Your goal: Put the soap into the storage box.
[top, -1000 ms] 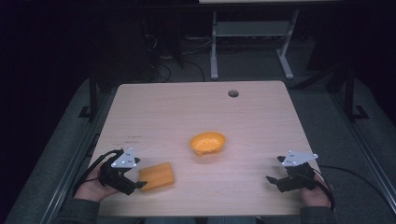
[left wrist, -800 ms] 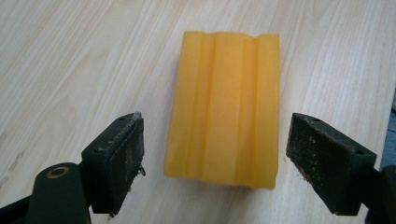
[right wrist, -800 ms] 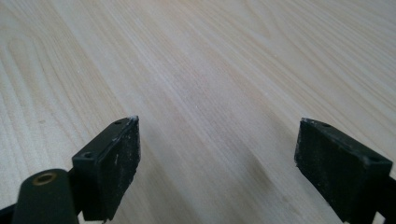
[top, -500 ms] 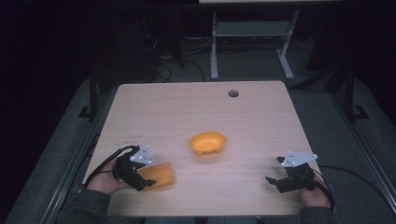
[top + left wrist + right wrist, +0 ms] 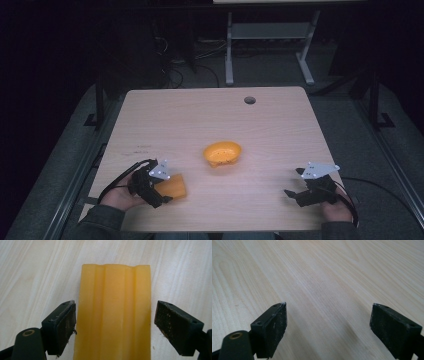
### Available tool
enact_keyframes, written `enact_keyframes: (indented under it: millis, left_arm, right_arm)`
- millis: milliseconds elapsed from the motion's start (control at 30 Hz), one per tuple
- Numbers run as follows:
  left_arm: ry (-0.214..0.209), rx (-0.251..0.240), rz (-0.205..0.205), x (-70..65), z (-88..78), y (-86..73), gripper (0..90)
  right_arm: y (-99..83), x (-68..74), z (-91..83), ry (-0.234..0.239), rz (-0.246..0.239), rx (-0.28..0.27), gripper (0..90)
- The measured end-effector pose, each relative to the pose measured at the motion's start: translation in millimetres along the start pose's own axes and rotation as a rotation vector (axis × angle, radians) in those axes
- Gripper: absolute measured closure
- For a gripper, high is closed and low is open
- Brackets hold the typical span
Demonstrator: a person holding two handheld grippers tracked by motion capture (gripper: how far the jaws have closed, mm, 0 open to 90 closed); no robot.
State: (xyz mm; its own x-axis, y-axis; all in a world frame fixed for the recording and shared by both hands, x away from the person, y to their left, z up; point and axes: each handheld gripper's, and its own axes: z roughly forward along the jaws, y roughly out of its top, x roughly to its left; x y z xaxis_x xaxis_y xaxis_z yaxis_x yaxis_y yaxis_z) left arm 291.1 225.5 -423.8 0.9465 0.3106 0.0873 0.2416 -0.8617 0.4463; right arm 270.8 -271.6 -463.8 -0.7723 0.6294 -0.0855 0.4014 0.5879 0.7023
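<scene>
Now you have one block between your left gripper's spread jaws, its near end cut off; one bowl; your right gripper gapes.

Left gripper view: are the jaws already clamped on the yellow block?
No: the left gripper is open around the yellow block, with a clear gap at one jaw.

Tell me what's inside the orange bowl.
The bowl on the table looks empty: its orange inner wall shows and nothing rises above the rim. The floor nearest the camera is hidden by the near rim, so something flat there cannot be ruled out.
</scene>
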Motion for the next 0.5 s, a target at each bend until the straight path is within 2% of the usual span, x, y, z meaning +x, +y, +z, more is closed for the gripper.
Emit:
enact_keyframes:
  millis: [167,267,500]
  left_arm:
    - [-0.005,-0.008,-0.007,1.9,2.4,-1.3,17.0]
    - [-0.011,0.015,-0.019,2.9,7.6,-3.2,16.9]
    - [-0.02,0.018,-0.033,3.6,13.5,-5.2,16.0]
  right_arm:
    - [-0.3,0.0,0.6,0.002,0.0,0.007,13.7]
    - [-0.1,0.0,1.0,0.004,-0.004,0.008,13.7]
    - [0.3,0.5,0.7,0.003,-0.003,0.008,13.7]
